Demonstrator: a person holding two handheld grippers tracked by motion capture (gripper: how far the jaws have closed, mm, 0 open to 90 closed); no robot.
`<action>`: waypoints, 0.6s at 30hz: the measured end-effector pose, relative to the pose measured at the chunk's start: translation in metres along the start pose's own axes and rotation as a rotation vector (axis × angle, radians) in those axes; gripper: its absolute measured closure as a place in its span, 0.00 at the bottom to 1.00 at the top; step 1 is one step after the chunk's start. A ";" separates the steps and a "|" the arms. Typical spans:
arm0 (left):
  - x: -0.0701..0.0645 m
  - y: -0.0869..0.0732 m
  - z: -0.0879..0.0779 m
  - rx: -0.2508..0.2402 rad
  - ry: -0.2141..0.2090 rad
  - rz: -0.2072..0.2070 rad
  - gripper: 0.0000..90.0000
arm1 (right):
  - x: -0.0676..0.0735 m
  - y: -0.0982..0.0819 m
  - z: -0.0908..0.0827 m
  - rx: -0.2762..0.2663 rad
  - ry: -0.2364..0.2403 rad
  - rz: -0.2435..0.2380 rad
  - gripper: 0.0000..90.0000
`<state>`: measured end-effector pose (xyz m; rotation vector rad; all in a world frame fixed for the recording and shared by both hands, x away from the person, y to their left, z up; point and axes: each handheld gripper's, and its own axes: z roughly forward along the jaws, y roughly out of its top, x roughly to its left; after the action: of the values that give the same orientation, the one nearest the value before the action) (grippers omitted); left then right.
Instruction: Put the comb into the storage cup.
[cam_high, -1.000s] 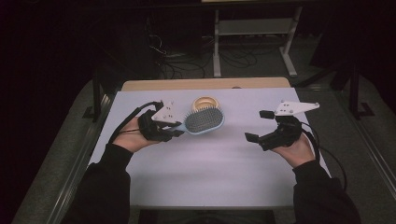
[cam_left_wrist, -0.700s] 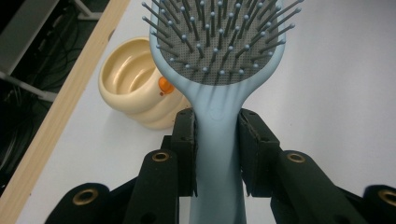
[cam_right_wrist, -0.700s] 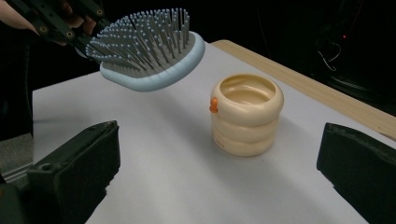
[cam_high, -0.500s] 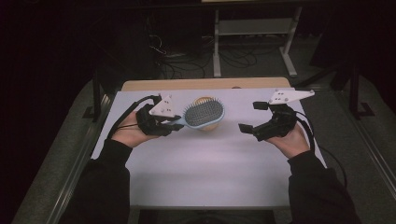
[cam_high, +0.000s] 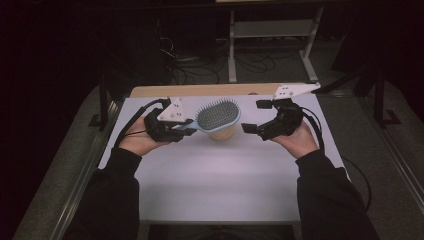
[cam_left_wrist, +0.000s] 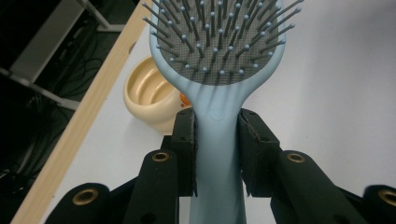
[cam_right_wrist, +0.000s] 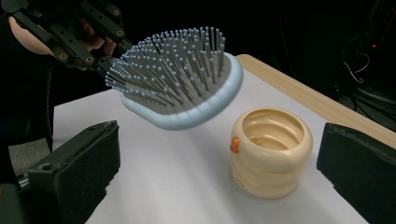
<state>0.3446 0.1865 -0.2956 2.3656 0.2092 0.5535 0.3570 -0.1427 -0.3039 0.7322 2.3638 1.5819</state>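
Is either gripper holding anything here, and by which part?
The left gripper holds the blue hairbrush by its handle, just below the head. The right gripper is open and holds nothing.

Left gripper (cam_high: 186, 129) fingers clamped, right gripper (cam_high: 256, 116) fingers spread apart

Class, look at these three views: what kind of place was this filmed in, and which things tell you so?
Probably a lab or workshop set up for recording. Dark surroundings frame one lit white table, loose cables and a metal stand sit on the floor behind it, and the person holds instrumented grippers.
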 end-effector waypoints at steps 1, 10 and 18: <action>0.000 0.000 0.000 -0.004 0.003 -0.003 0.78 | 0.000 0.002 0.002 0.003 0.002 0.000 0.00; 0.002 0.002 -0.001 -0.028 0.024 -0.004 0.78 | 0.001 0.020 0.020 0.022 0.013 0.004 0.00; 0.003 0.003 -0.003 -0.054 0.047 -0.004 0.78 | -0.004 0.031 0.031 -0.016 0.055 0.070 0.00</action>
<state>0.3458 0.1869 -0.2911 2.3015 0.2176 0.6055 0.3828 -0.1099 -0.2887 0.7857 2.3857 1.6676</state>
